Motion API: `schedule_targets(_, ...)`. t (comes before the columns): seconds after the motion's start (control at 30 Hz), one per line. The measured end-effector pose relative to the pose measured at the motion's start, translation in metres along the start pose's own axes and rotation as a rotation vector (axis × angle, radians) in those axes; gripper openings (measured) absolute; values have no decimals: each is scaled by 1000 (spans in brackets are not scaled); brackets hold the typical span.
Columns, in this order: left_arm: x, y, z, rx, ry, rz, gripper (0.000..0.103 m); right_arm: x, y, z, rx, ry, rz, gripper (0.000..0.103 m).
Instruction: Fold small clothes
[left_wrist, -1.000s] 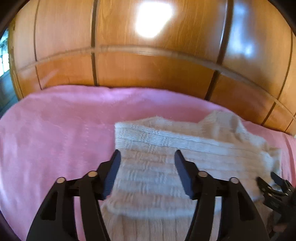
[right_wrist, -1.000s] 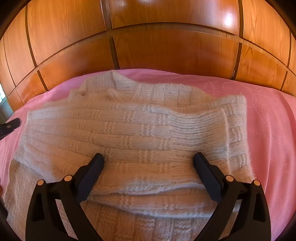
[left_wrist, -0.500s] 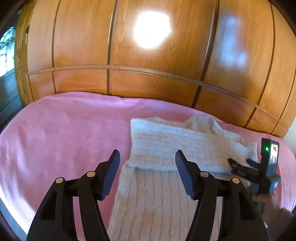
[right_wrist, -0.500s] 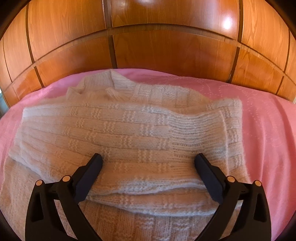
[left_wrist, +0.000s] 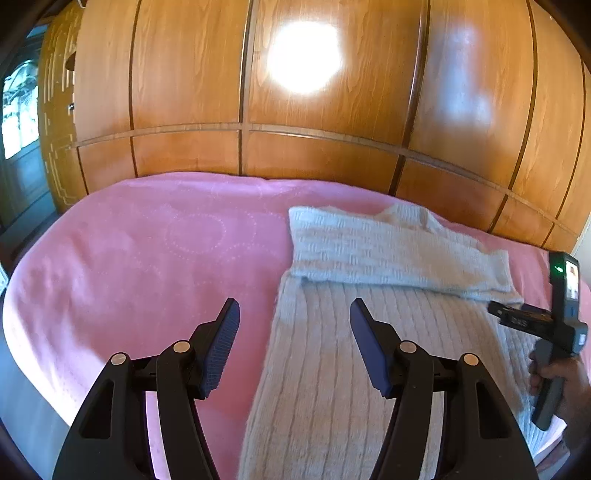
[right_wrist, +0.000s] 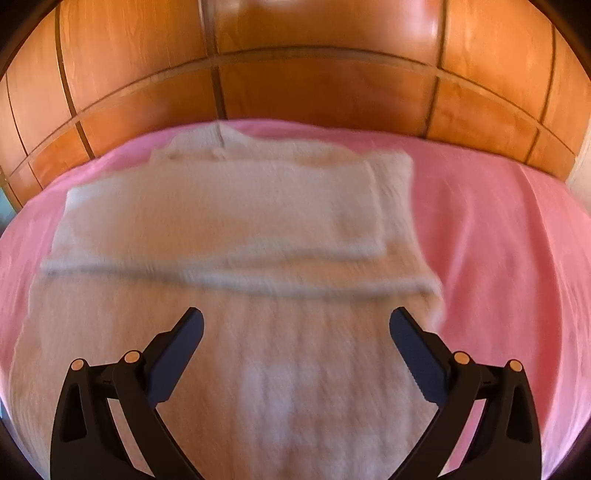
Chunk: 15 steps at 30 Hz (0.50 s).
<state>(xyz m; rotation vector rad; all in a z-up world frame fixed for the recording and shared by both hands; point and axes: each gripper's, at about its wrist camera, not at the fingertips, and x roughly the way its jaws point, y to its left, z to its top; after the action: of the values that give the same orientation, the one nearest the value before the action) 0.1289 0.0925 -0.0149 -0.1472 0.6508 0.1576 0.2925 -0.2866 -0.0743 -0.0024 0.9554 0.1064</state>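
Observation:
A cream knitted sweater (left_wrist: 369, 332) lies flat on the pink bedspread (left_wrist: 147, 258), its sleeves folded across the chest in a band (left_wrist: 388, 254). My left gripper (left_wrist: 295, 339) is open above the sweater's left edge, with nothing between its fingers. In the right wrist view the sweater (right_wrist: 236, 332) fills the middle, blurred, and my right gripper (right_wrist: 295, 347) is open wide over its lower body, holding nothing. The left wrist view shows the right gripper (left_wrist: 517, 314) held by a hand (left_wrist: 561, 380) at the sweater's right edge.
A glossy wooden panelled wall (left_wrist: 295, 110) rises right behind the bed. The bedspread's left edge (left_wrist: 22, 350) drops off to the floor. A window (left_wrist: 18, 110) is at the far left. Bare pink bedspread (right_wrist: 498, 240) lies to the right of the sweater.
Both grippers have pulled back and up from the sweater, the left one more, so that more bedspread and wall show. The sleeve band lies folded across the chest. Both stay open.

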Motion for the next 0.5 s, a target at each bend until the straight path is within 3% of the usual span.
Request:
schedule_targets(0.3,-5,4,-29,25,52,12,61,-29,-52,-67,109,84,8,101)
schedule_targets(0.5,-3,6,-51,35,100,25,61,-58,-70,-100,176,58,67,101)
